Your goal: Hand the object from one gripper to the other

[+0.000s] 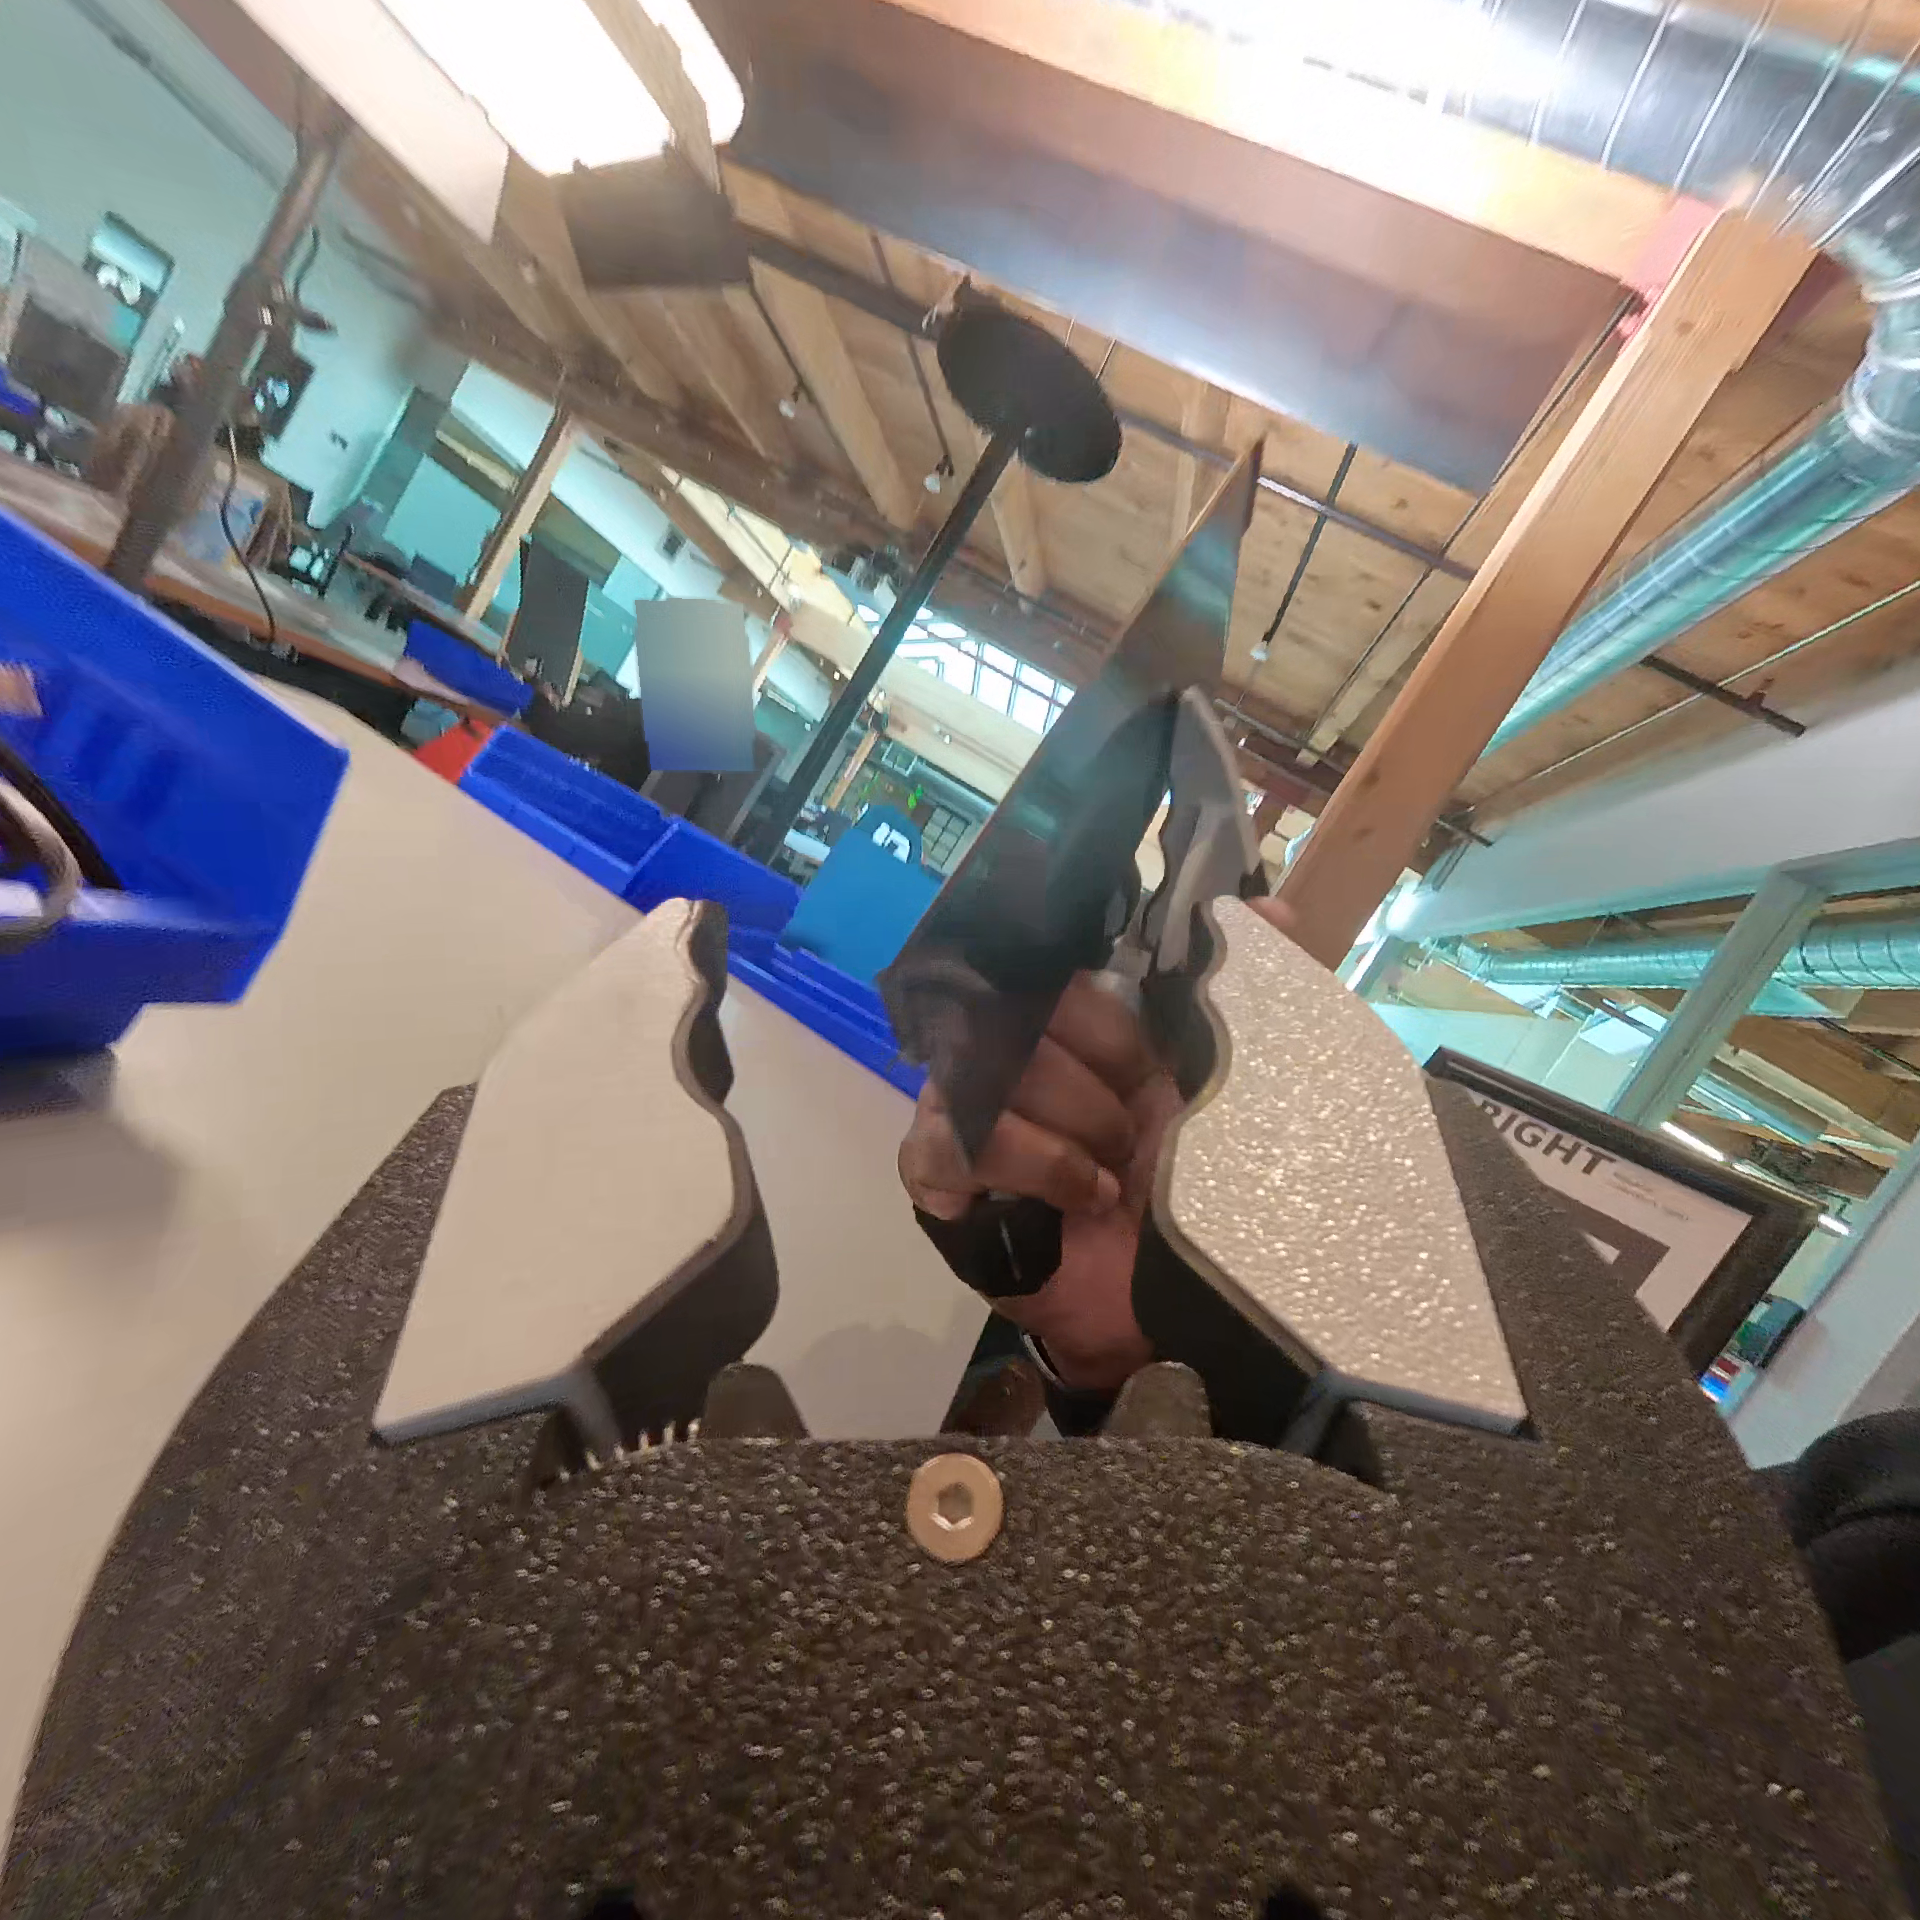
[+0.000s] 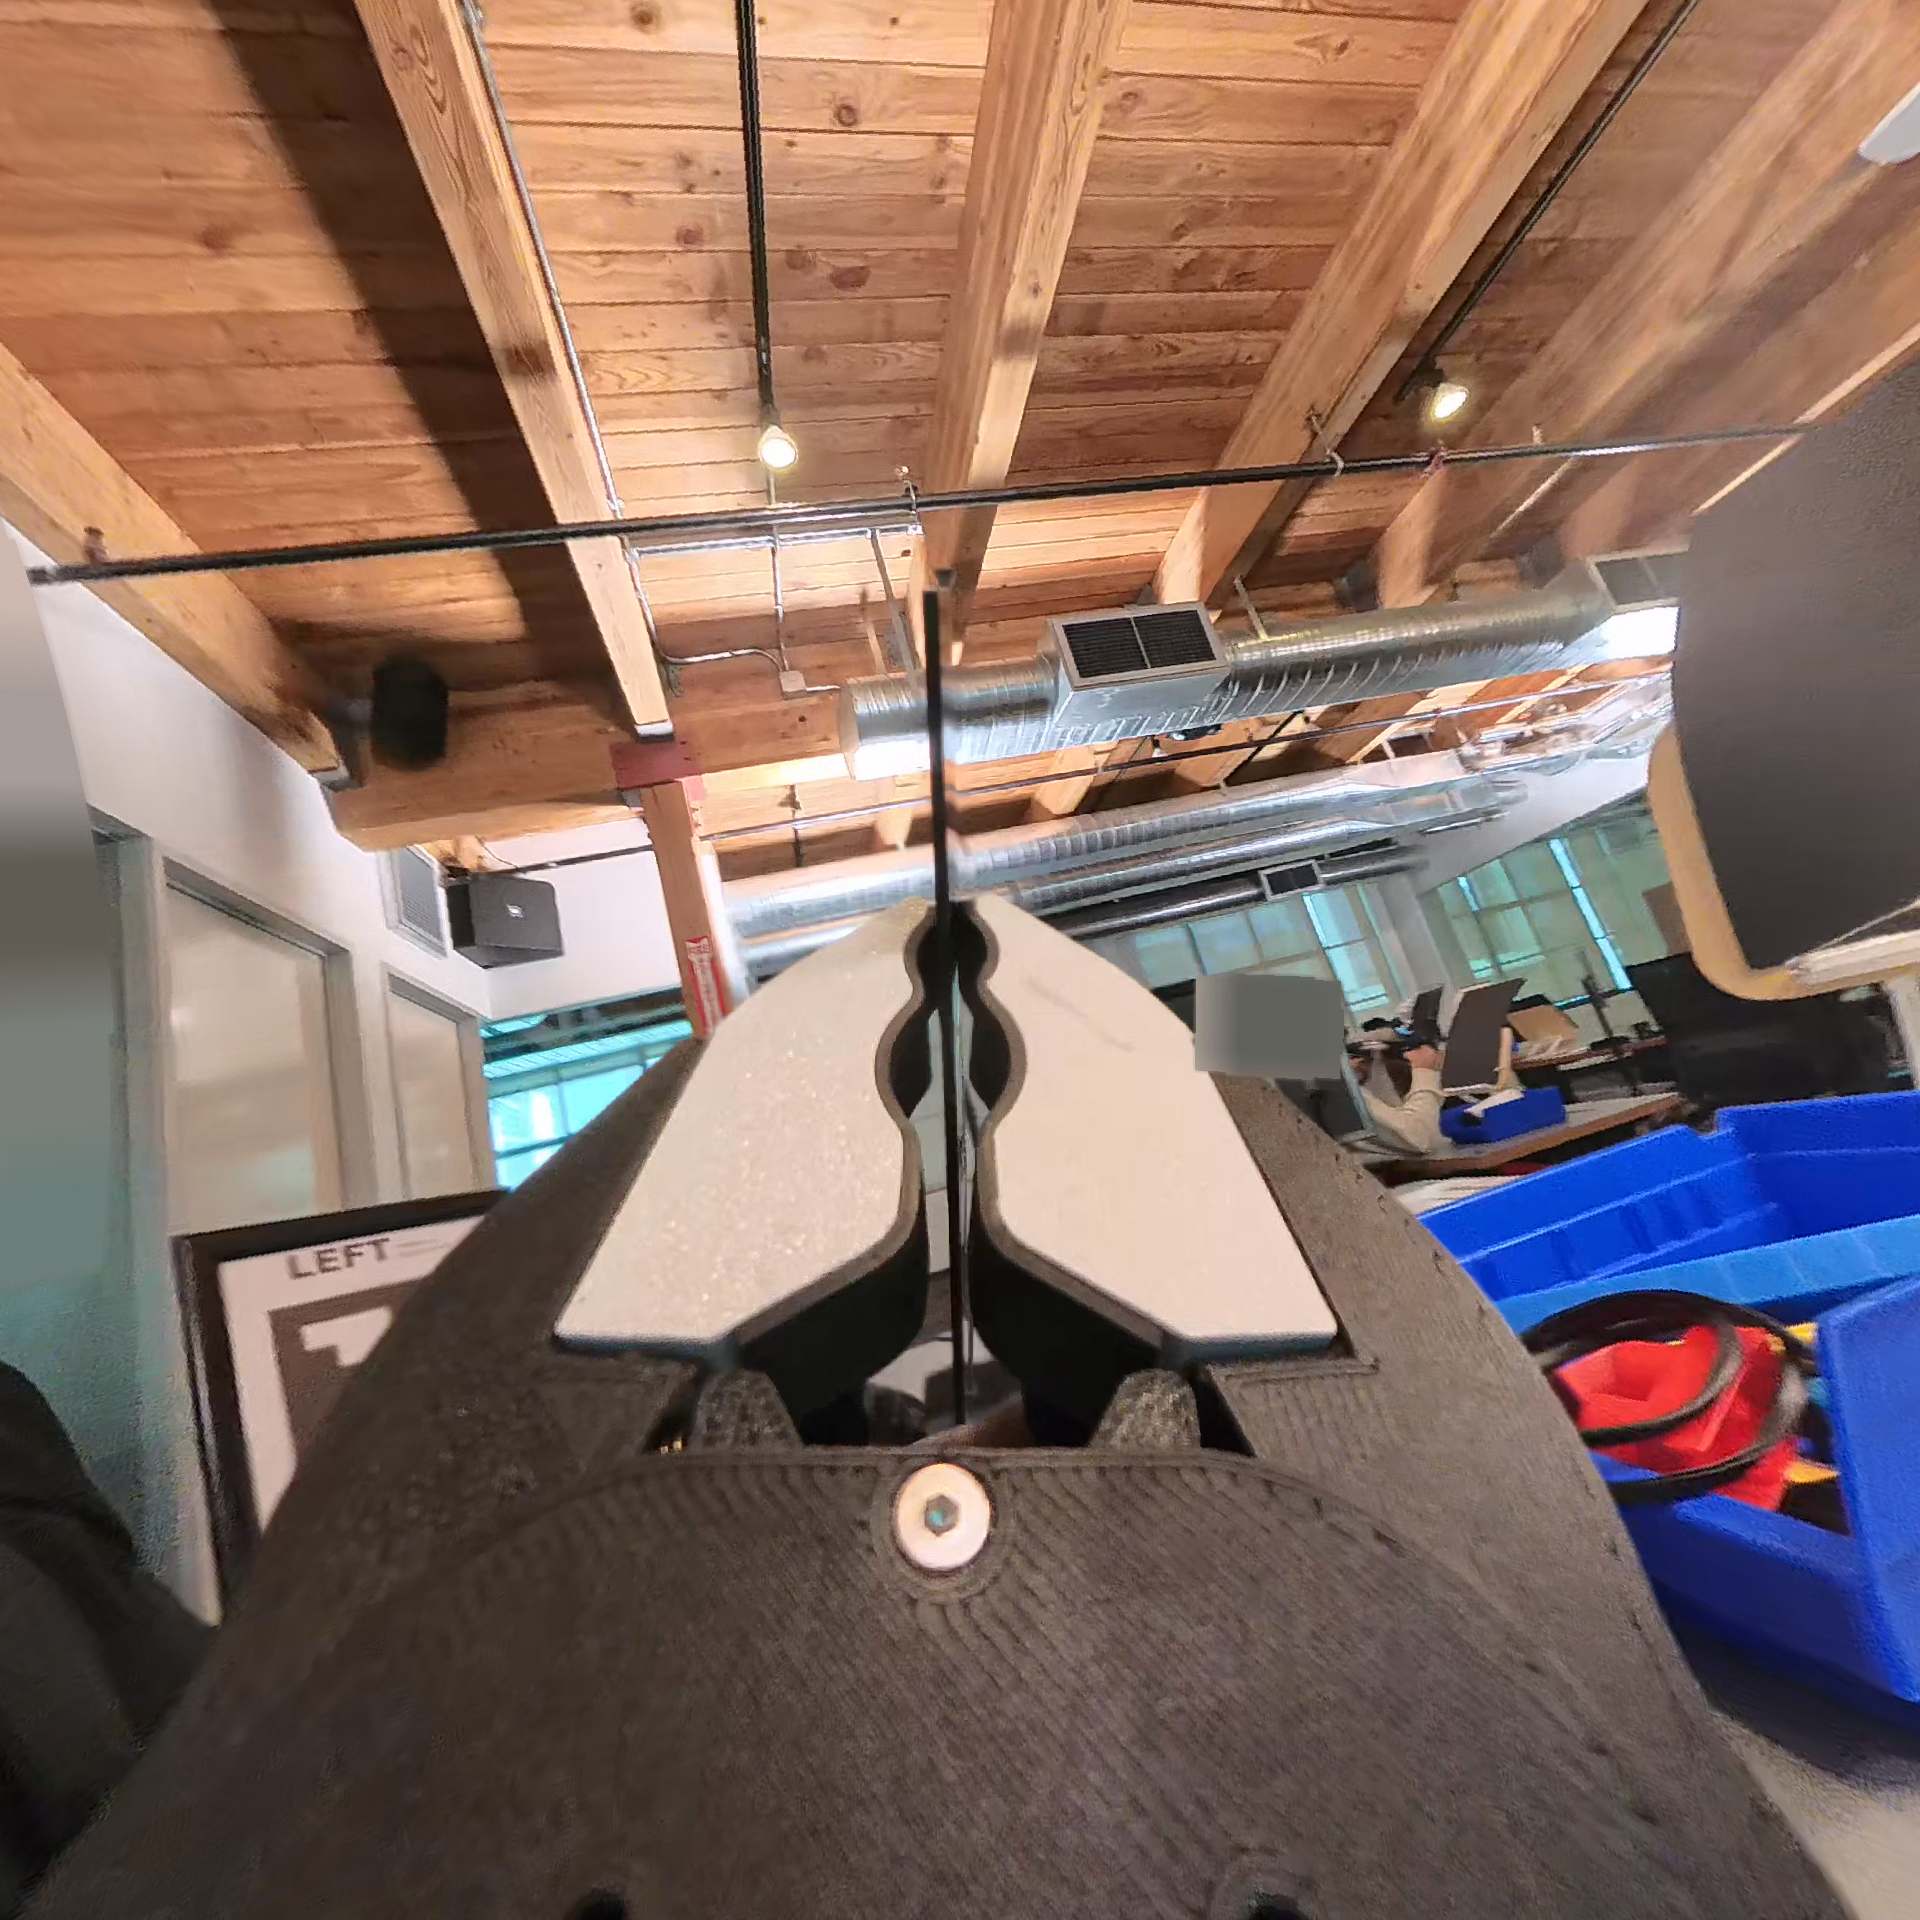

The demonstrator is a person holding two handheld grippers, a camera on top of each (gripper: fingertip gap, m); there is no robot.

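Note:
A thin flat black sheet (image 2: 943, 748) stands edge-on in my right gripper (image 2: 951, 920), which is shut on it and points up toward the ceiling. In the left wrist view the sheet (image 1: 1184, 603) is a long black blade shape, held upright by the right gripper (image 1: 1164, 727) with a hand (image 1: 1060, 1132) below it. My left gripper (image 1: 961, 914) is open. The sheet's lower part lies between its fingers, closer to the right finger (image 1: 1320, 1143). I cannot tell whether it touches that finger.
Blue bins (image 1: 156, 748) stand on the grey table (image 1: 416, 935) to the left and behind (image 1: 623, 800). More blue bins (image 2: 1714, 1195) sit to the right, one with a red item and black cable (image 2: 1683, 1392). Framed marker boards (image 1: 1621, 1195) (image 2: 301, 1330) stand nearby. The grippers' ends are close to 11 cm from one another.

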